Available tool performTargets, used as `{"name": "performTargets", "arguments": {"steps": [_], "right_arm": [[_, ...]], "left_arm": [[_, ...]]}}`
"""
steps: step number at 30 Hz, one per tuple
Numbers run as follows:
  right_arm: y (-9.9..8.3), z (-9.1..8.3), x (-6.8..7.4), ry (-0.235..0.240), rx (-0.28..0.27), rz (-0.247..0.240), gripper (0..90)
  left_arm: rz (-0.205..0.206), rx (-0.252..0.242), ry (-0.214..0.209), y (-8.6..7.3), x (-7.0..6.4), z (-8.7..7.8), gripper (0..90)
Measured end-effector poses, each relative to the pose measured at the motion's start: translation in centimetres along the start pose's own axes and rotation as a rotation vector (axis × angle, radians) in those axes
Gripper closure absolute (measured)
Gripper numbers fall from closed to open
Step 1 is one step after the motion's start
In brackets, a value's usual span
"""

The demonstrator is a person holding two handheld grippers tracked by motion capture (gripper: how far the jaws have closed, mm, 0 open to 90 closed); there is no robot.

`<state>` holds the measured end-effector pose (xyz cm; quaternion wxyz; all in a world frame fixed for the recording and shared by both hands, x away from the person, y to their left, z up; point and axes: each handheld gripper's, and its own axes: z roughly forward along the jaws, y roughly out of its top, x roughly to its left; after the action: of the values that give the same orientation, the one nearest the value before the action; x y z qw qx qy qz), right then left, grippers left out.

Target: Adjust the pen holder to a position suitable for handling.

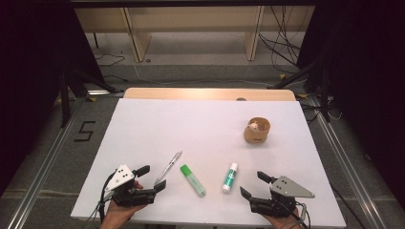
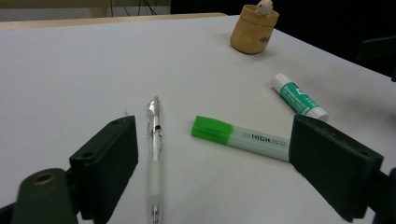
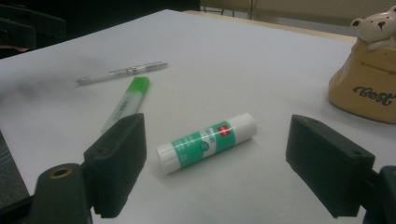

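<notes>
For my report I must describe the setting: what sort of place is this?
Probably a lab recording station, not a home: a white rectangular table fenced by metal floor rails, loose black cables behind, and a black "5" floor marking.

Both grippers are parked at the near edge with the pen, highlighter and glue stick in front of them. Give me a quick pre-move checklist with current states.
1. Left gripper open, holding nothing: ok.
2. Right gripper open, holding nothing: ok.
3. Pen lying between the left fingers' line of approach: ok.
4. Glue stick lying ahead between the right fingers: ok.
5. Highlighter apart from pen and glue stick: ok.
6. Room inside the bear-topped holder: cannot tell.
</notes>
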<state>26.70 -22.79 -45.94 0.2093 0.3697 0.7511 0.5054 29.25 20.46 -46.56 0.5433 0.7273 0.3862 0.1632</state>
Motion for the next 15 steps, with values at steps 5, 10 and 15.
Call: {"name": "performTargets", "arguments": {"steps": [5,10,15], "right_arm": [[0.0,0.02,-0.09,-0.011,0.005,0.004,21.0],[0.03,0.0,-0.18,-0.018,0.0,0.006,21.0],[0.19,-0.07,-0.32,-0.029,-0.001,0.008,21.0]], "left_arm": [[0.0,0.001,0.0,-0.01,0.02,0.01,15.5],[-0.001,0.004,0.001,-0.01,0.05,0.01,15.5],[0.0,0.005,0.003,-0.02,0.04,0.05,15.5]]}}
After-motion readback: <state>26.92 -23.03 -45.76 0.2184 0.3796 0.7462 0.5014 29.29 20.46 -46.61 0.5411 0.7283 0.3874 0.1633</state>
